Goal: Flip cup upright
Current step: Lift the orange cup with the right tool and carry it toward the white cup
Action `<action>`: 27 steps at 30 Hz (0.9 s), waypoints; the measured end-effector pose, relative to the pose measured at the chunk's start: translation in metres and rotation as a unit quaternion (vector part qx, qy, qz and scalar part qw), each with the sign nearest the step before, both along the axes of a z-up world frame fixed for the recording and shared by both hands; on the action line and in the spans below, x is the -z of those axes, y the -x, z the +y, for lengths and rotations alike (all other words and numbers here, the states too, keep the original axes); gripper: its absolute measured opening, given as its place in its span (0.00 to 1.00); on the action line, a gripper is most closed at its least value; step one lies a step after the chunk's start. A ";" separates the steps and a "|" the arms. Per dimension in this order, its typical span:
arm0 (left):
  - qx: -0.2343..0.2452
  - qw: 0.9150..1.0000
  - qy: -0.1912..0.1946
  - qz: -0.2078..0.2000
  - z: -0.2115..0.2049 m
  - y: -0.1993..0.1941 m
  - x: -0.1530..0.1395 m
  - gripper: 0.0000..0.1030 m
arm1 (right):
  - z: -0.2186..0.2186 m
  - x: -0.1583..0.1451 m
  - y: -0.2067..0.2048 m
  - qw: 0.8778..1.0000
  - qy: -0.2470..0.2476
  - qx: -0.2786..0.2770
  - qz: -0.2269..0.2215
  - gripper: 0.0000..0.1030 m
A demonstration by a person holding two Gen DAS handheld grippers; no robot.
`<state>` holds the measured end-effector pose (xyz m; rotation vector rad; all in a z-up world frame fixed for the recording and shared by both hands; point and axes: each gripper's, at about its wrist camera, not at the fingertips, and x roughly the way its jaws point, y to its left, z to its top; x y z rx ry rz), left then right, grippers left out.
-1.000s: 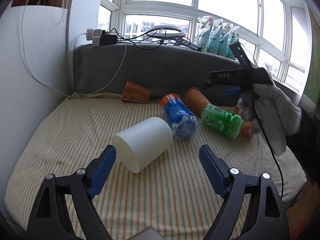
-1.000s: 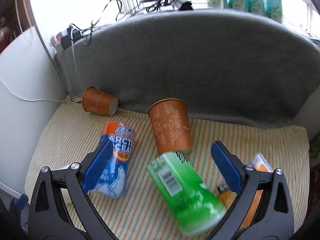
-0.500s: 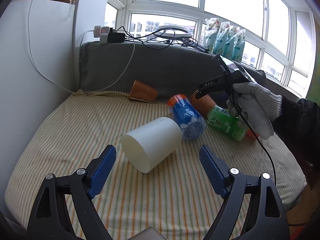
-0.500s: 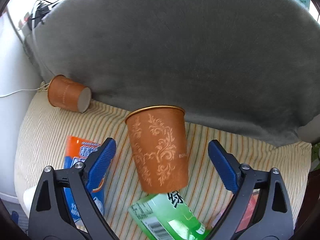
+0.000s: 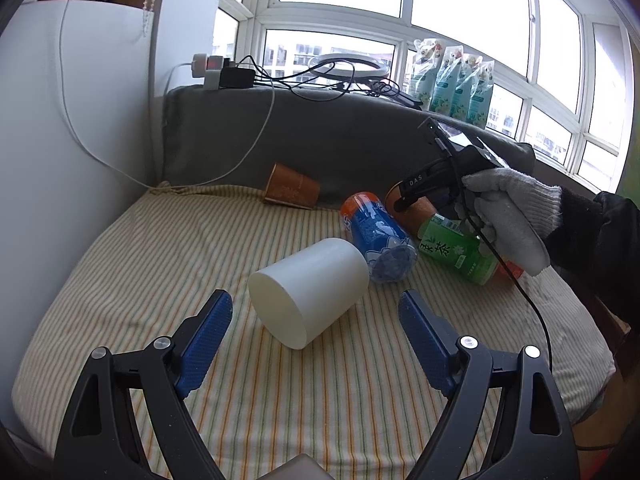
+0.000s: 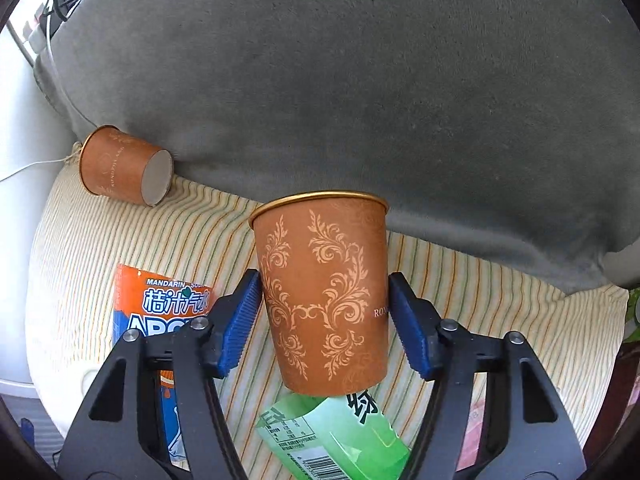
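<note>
An orange patterned paper cup (image 6: 324,296) lies on its side on the striped cushion, its gold rim toward the grey backrest. My right gripper (image 6: 324,312) has its blue pads against both sides of the cup. In the left wrist view the cup (image 5: 412,208) is mostly hidden behind the right gripper (image 5: 400,200) and the gloved hand. A white cup (image 5: 308,292) lies on its side just ahead of my open, empty left gripper (image 5: 316,332). A second orange cup (image 6: 124,170) (image 5: 292,192) lies on its side by the backrest.
A blue-and-orange soda bottle (image 5: 376,236) (image 6: 160,312) and a green tea bottle (image 5: 456,252) (image 6: 332,436) lie beside the patterned cup. A grey backrest (image 6: 360,80) bounds the far side. A white wall (image 5: 60,160) and cable stand at left. The striped cushion (image 5: 160,260) has open room at left.
My right gripper has moved forward onto the patterned cup and its jaws have closed from wide open to touching its sides. My left gripper stays open, drawn slightly back.
</note>
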<state>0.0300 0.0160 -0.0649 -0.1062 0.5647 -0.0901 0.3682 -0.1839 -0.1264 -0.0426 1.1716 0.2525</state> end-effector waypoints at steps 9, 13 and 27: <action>-0.004 1.000 -0.004 -0.005 0.001 0.004 -0.002 0.83 | -0.001 -0.025 -0.001 0.998 -0.023 0.014 -0.053 0.64; -0.007 1.000 -0.006 -0.006 0.002 0.006 -0.004 0.83 | -0.004 -0.050 0.007 0.996 -0.040 0.016 -0.078 0.64; -0.004 1.000 -0.007 0.000 -0.002 0.014 -0.010 0.83 | -0.018 -0.100 0.116 0.989 -0.114 -0.032 -0.083 0.64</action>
